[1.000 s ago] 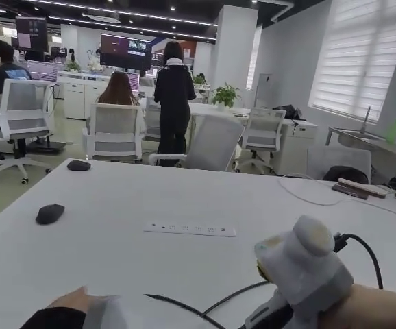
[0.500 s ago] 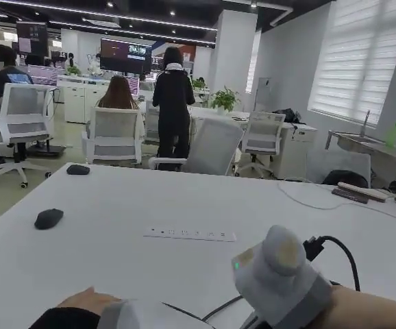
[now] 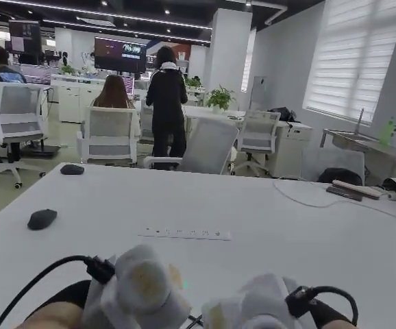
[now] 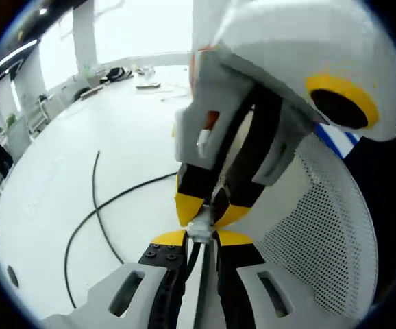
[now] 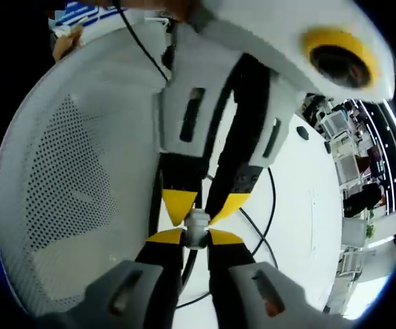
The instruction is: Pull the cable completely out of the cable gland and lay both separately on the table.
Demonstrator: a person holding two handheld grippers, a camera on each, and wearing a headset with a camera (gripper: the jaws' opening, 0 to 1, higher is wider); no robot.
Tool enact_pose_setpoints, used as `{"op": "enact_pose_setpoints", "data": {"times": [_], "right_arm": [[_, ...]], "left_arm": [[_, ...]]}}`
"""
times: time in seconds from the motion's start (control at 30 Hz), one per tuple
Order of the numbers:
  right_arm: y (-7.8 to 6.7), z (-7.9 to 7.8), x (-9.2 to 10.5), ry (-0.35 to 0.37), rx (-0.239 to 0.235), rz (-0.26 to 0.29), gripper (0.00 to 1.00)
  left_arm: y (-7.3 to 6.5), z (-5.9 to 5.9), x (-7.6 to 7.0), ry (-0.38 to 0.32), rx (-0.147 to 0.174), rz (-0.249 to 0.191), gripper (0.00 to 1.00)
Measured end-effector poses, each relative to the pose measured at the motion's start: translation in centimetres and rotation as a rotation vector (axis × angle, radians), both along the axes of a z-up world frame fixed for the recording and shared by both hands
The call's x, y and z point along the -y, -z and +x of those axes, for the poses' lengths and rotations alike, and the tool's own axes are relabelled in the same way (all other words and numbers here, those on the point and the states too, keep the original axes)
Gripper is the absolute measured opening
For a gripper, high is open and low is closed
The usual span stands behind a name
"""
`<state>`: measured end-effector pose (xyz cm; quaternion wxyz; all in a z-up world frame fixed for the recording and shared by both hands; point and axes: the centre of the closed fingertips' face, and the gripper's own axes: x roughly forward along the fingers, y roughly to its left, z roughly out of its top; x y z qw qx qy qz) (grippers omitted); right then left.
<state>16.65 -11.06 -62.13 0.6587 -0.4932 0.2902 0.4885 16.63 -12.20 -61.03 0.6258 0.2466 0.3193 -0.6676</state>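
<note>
A small white cable gland [image 5: 198,226] sits where the two grippers meet tip to tip, low over the white table [image 3: 253,212]. My right gripper [image 5: 194,237] has its yellow tips shut on the gland. Facing it, my left gripper [image 4: 198,238] is shut on the black cable [image 4: 195,271], which runs back between its jaws from the gland [image 4: 201,226]. More of the cable [image 4: 94,205] lies in loose loops on the tabletop. In the head view, both white gripper housings sit side by side at the bottom edge, and the tips are hidden.
A white mesh chair back [image 4: 321,226] stands close behind the grippers. On the table lie a flush power strip [image 3: 184,234], a dark mouse [image 3: 42,218] at left and another [image 3: 72,169] farther back. Office chairs and people are beyond the far edge.
The right gripper has moved left and down. The left gripper has risen into the head view's bottom left, so the two now sit close together. The camera has also shifted.
</note>
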Motion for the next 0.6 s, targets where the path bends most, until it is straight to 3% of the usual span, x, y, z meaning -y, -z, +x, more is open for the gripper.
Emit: {"op": "enact_pose_setpoints", "data": {"times": [0.07, 0.13, 0.2, 0.27, 0.3, 0.33, 0.43, 0.47, 0.53, 0.6], "right_arm": [[0.3, -0.2, 0.1, 0.007, -0.007, 0.003, 0.11], [0.6, -0.1, 0.4, 0.034, -0.029, 0.03, 0.12], [0.9, -0.6, 0.3, 0.099, -0.123, 0.106, 0.12], [0.5, -0.6, 0.4, 0.161, -0.188, 0.185, 0.15], [0.4, -0.8, 0.4, 0.178, -0.221, 0.214, 0.17], [0.3, -0.8, 0.5, 0.195, -0.249, 0.239, 0.2], [-0.4, -0.1, 0.8, 0.231, -0.281, 0.295, 0.21], [-0.7, 0.1, 0.8, 0.247, -0.308, 0.321, 0.21], [-0.9, 0.1, 0.6, 0.257, -0.351, 0.344, 0.21], [-0.7, 0.1, 0.6, 0.244, -0.367, 0.322, 0.19]], "left_arm": [[0.2, -0.1, 0.1, -0.006, -0.05, -0.015, 0.16], [0.5, -0.1, 0.2, 0.001, -0.045, -0.019, 0.16], [0.8, -0.7, 0.4, 0.017, -0.032, -0.014, 0.16], [0.7, -0.6, 0.6, 0.056, 0.05, -0.01, 0.16], [0.9, -0.3, 0.4, 0.076, 0.109, 0.016, 0.16], [0.9, -0.1, 0.2, 0.082, 0.14, 0.03, 0.16], [0.5, 0.2, 0.2, 0.128, 0.247, 0.046, 0.17], [0.2, 0.2, 0.3, 0.153, 0.302, 0.046, 0.17], [-0.4, 0.2, 0.6, 0.192, 0.384, 0.037, 0.17], [-0.9, 0.5, 0.8, 0.211, 0.479, 0.043, 0.17]]}}
